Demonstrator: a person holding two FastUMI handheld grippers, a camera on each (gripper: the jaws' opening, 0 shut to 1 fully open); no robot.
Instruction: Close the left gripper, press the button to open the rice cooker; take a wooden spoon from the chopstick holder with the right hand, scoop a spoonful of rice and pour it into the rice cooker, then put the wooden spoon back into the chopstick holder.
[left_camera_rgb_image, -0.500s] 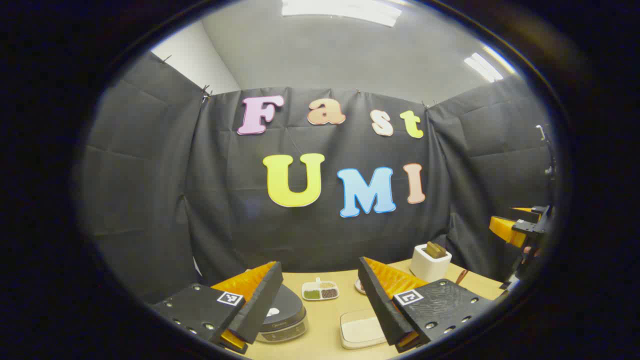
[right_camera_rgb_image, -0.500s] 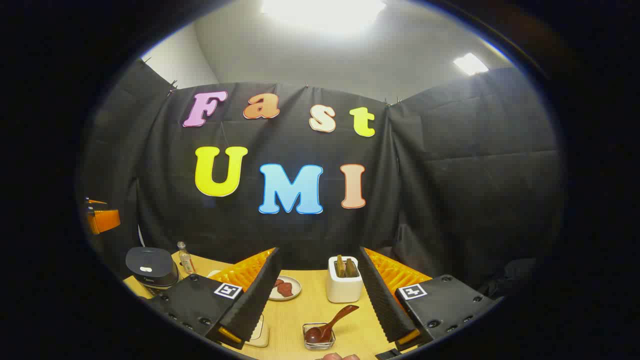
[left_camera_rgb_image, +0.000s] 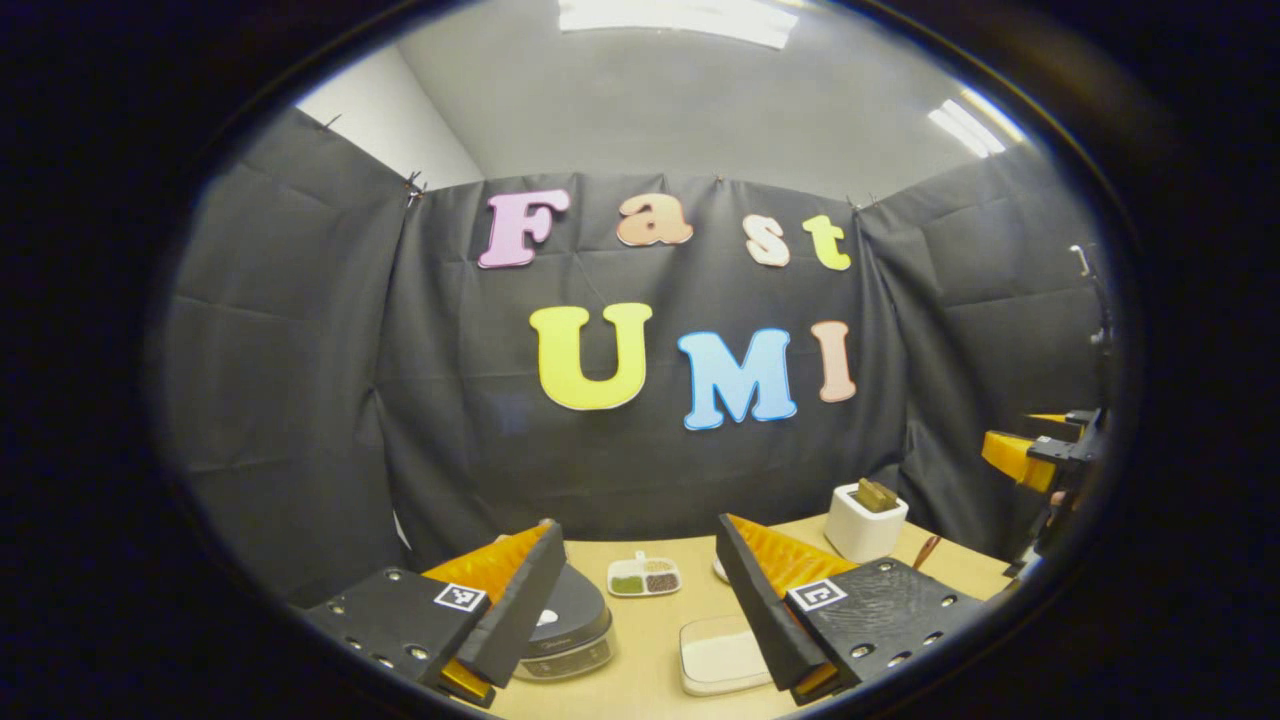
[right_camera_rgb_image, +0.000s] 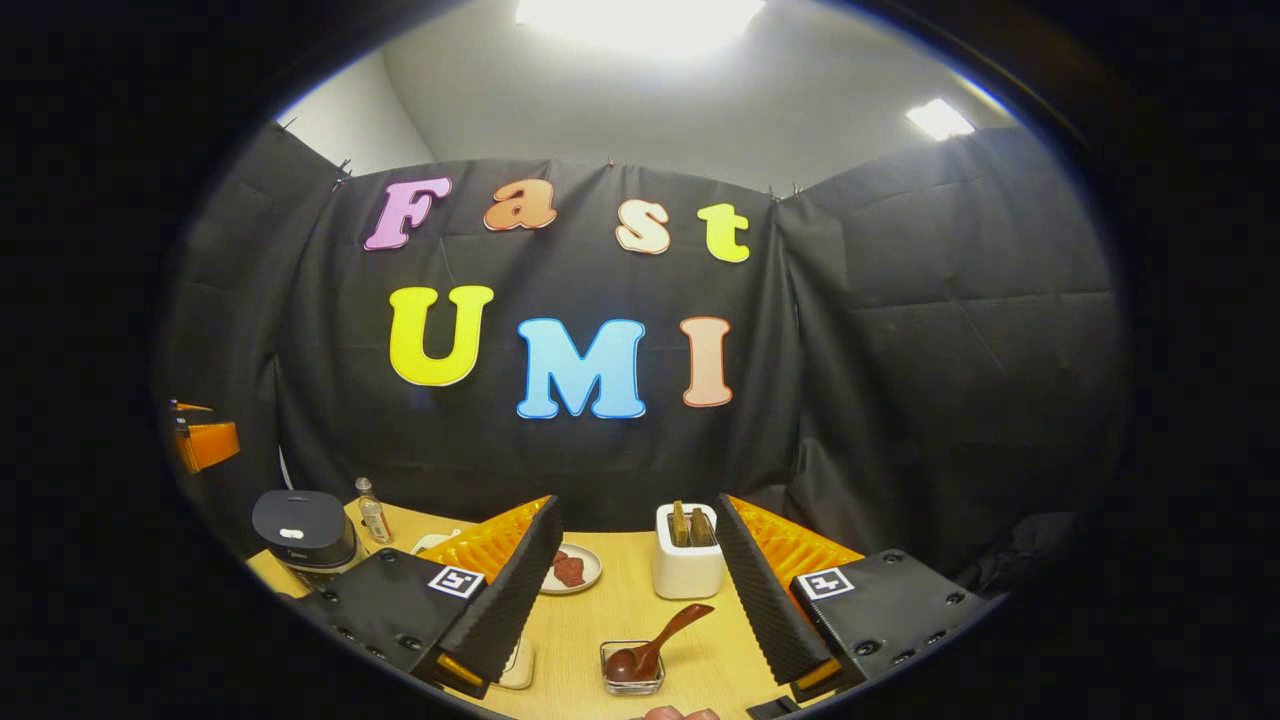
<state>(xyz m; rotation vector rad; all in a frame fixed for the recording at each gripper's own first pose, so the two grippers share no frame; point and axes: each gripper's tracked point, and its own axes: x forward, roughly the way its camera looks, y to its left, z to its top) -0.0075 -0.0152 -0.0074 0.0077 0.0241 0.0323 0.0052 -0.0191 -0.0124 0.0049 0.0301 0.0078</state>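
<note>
Right gripper view: one dark rice cooker (right_camera_rgb_image: 303, 528), lid down, far left; one white chopstick holder (right_camera_rgb_image: 688, 564) mid-table; one brown wooden spoon (right_camera_rgb_image: 650, 650) resting in one small glass dish (right_camera_rgb_image: 632, 678). Right gripper (right_camera_rgb_image: 633, 595) and left gripper (left_camera_rgb_image: 634, 600) both gape, holding nothing.

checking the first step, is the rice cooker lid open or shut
Shut: the rice cooker shows its dark lid flat on top; left tongs are open above it.

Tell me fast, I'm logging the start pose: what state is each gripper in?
Left gripper: open, holding nothing, above the closed rice cooker.
Right gripper: open, holding nothing, facing the chopstick holder.
</note>
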